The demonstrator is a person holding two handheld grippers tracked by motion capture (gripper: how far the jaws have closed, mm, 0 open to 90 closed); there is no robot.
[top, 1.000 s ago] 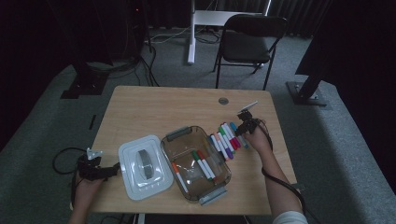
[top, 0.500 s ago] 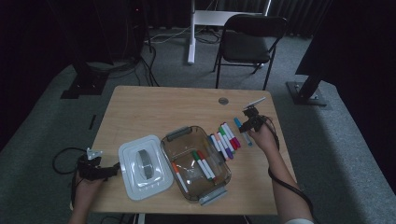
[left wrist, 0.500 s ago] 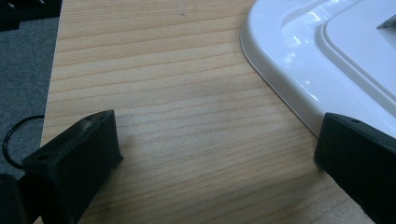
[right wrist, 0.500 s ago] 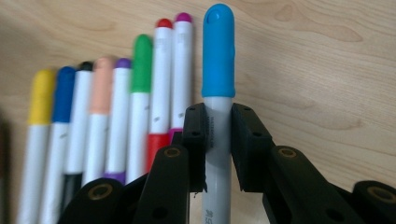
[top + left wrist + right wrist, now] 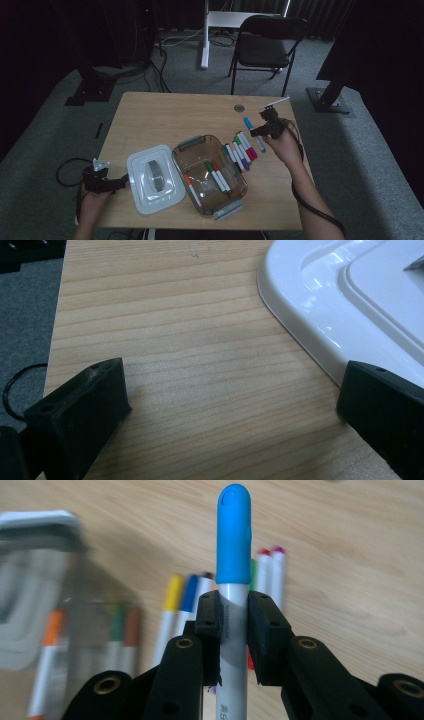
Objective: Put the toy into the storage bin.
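Observation:
My right gripper (image 5: 261, 130) is raised over the table's right side, shut on a white marker with a light-blue cap (image 5: 233, 535). The cap (image 5: 248, 123) sticks out past the jaws. Below it, a row of several coloured markers (image 5: 241, 150) lies on the wood. A clear container (image 5: 192, 144) to their left holds an orange marker (image 5: 192, 190) and green and red ones (image 5: 216, 175). Its white lid (image 5: 152, 177) lies beside it. My left gripper (image 5: 117, 182) rests at the table's front left, open, its jaws flanking bare wood and the lid's corner (image 5: 320, 295).
A light-ended marker (image 5: 261, 145) lies apart from the row, near my right hand. A round grommet (image 5: 239, 107) sits at the table's back edge. A folding chair (image 5: 262, 45) stands behind the table. The back left of the tabletop (image 5: 150, 120) is bare wood.
My right gripper has lifted off the marker row and moved slightly right and back, carrying the blue-capped marker. The left gripper has stayed in place.

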